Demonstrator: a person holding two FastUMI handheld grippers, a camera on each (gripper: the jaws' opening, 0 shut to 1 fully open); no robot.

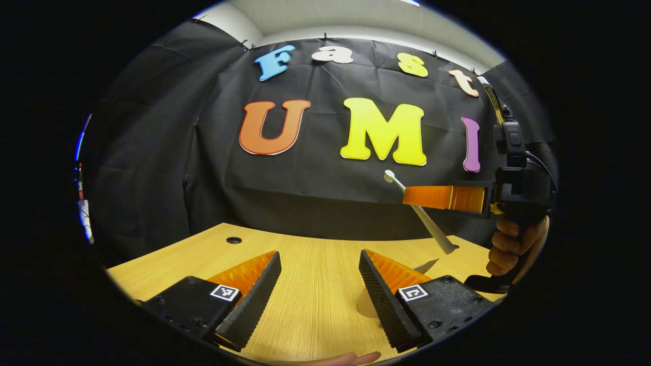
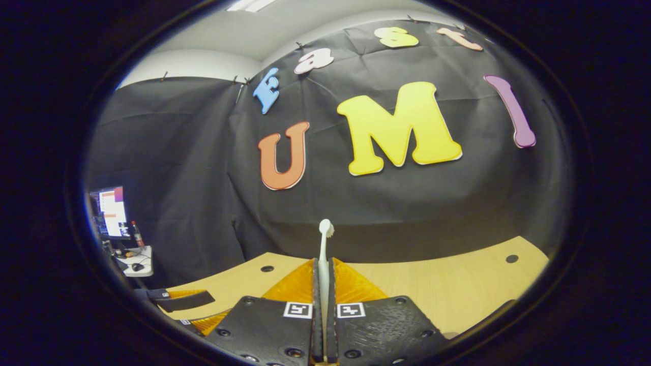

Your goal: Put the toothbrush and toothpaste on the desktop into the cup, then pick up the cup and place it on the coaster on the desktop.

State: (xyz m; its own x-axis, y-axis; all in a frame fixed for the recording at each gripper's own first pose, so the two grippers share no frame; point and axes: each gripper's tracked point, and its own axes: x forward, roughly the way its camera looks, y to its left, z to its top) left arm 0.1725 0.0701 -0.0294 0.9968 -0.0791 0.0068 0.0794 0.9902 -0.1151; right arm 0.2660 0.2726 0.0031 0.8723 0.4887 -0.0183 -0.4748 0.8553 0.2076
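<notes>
— Right claw (image 2: 323,310) first: how does it stand?
— Fingers pinched tight on the slim white plastic toothbrush (image 2: 324,254), bristle head up, held in the air above the pale wooden counter (image 2: 457,290).
— And from the left gripper view?
— That right claw (image 1: 407,195) grips the toothbrush (image 1: 432,229) mid-handle, tilted, a hand (image 1: 511,244) on its grip.
— Left claw (image 1: 319,284)?
— Spread wide, holding nothing, low over the counter (image 1: 315,264).

Your right gripper (image 1: 432,197) is lifting the toothbrush (image 1: 424,216) above the desk (image 1: 315,269). Bare wood is lying open between your left gripper's (image 1: 319,284) spread fingers.
</notes>
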